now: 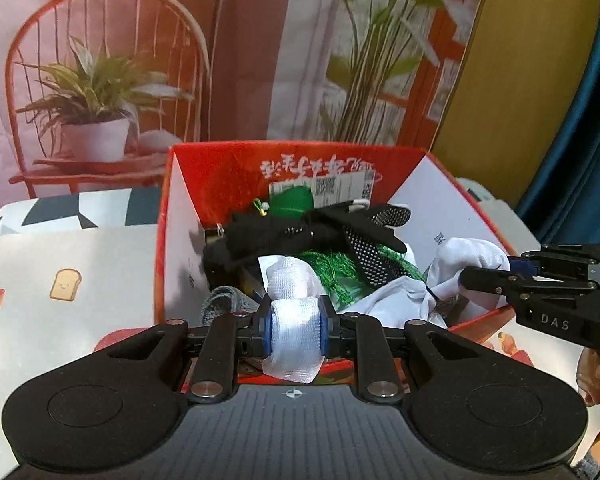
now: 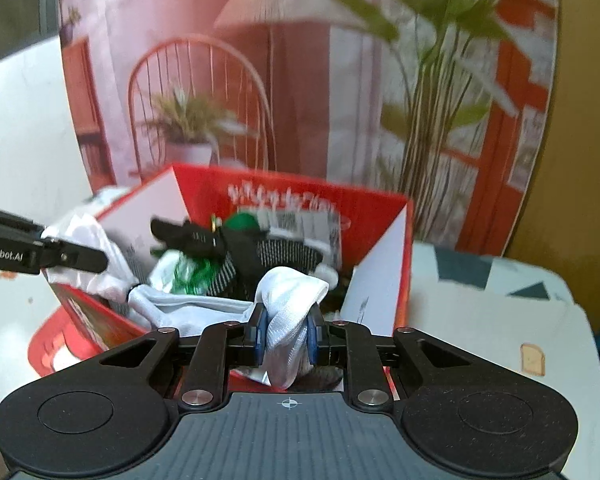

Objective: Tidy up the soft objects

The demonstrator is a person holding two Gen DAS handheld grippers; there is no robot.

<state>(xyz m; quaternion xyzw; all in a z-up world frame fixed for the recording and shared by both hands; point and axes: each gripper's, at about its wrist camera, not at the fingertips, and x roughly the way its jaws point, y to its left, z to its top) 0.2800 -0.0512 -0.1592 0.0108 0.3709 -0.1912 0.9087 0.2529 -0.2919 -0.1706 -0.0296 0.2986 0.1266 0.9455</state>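
A red cardboard box [image 1: 300, 150] with white inner walls stands on the table, seen in both views [image 2: 380, 280]. Inside lie black dotted gloves [image 1: 340, 232], green items [image 1: 294, 200], a grey knit piece [image 1: 220, 304] and a white cloth [image 1: 396, 300]. My left gripper [image 1: 294, 322] is shut on one end of the white cloth, above the box's near edge. My right gripper [image 1: 496, 270] comes in from the right and is shut on the cloth's other end over the box's right wall. In the right wrist view the right gripper [image 2: 287, 330] pinches the white cloth [image 2: 292, 292], and the left gripper [image 2: 96, 258] holds it at far left.
The table wears a cloth printed with toast and ice lollies [image 1: 66, 284]. A backdrop picture of a chair and potted plants [image 1: 100, 80] stands right behind the box. A blue curtain [image 1: 580, 140] hangs at the right. A person's hand [image 1: 594, 376] holds the right gripper.
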